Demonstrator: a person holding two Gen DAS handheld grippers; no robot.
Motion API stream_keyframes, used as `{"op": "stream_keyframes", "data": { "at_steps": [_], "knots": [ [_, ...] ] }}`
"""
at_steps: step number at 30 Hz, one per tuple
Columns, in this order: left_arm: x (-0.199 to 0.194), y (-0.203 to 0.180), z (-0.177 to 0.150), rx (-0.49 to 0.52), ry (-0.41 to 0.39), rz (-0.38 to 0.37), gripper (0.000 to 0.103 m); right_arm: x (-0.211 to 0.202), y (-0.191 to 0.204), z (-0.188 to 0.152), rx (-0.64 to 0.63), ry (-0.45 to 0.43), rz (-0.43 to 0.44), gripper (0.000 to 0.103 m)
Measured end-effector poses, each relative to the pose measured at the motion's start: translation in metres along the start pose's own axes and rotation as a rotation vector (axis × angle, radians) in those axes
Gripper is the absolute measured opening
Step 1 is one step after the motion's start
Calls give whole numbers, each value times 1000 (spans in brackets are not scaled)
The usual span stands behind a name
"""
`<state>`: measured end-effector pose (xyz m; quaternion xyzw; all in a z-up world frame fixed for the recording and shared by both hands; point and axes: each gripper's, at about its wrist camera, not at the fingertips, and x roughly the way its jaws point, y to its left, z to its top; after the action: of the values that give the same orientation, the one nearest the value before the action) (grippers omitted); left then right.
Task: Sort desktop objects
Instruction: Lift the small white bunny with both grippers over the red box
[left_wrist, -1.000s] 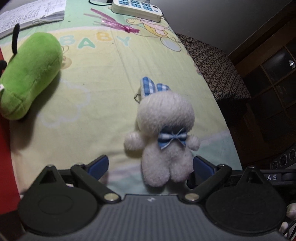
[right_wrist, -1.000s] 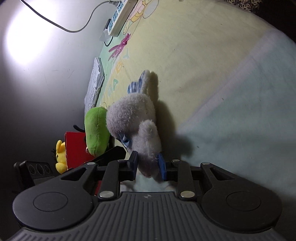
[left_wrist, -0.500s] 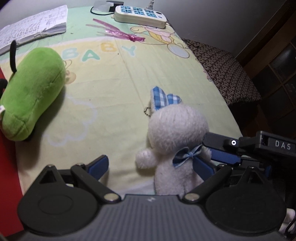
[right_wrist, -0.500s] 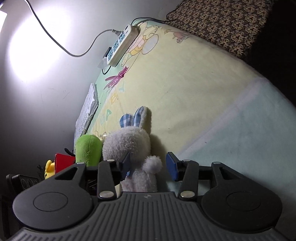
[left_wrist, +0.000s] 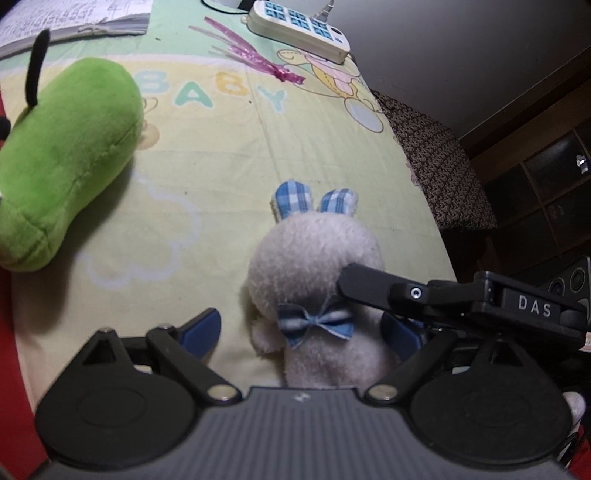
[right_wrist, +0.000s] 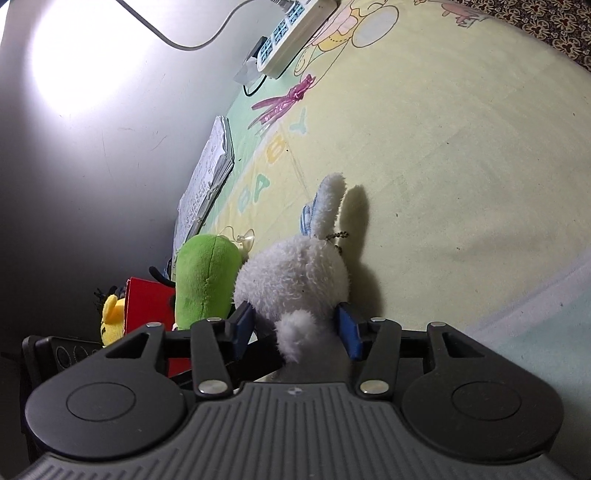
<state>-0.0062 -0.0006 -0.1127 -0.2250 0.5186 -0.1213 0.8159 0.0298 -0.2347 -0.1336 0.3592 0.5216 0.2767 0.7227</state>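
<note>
A white plush rabbit (left_wrist: 314, 258) with blue checked ears and a blue bow tie stands upright on the baby-print cloth (left_wrist: 207, 177). It sits between the fingers of my left gripper (left_wrist: 301, 332), whose jaws are closing; the left pad is clear of the fur and the right pad is at its side. My right gripper (right_wrist: 295, 325) comes from behind, its jaws opening, with the rabbit (right_wrist: 295, 280) between the blue pads, which flank it closely. One black right finger (left_wrist: 369, 284) lies across the rabbit's cheek in the left wrist view.
A green plush (left_wrist: 66, 162) lies left of the rabbit, beside something red (right_wrist: 147, 310) and a yellow toy (right_wrist: 112, 317). At the far end are a booklet (left_wrist: 74, 18), a pink ribbon (left_wrist: 255, 59) and a power strip (left_wrist: 299, 27). The table edge runs along the right.
The rabbit went from lying flat to standing upright. My right gripper let go of its lower body, opened and shifted up around it. The left gripper came closer and narrowed a little.
</note>
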Motion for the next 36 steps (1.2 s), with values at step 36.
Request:
{"op": "stream_keyframes", "data": {
  "at_steps": [36],
  "knots": [
    [-231,13,-55,297,-453,5,91,-39,179,-99,-352,-237,240,45]
  ]
}}
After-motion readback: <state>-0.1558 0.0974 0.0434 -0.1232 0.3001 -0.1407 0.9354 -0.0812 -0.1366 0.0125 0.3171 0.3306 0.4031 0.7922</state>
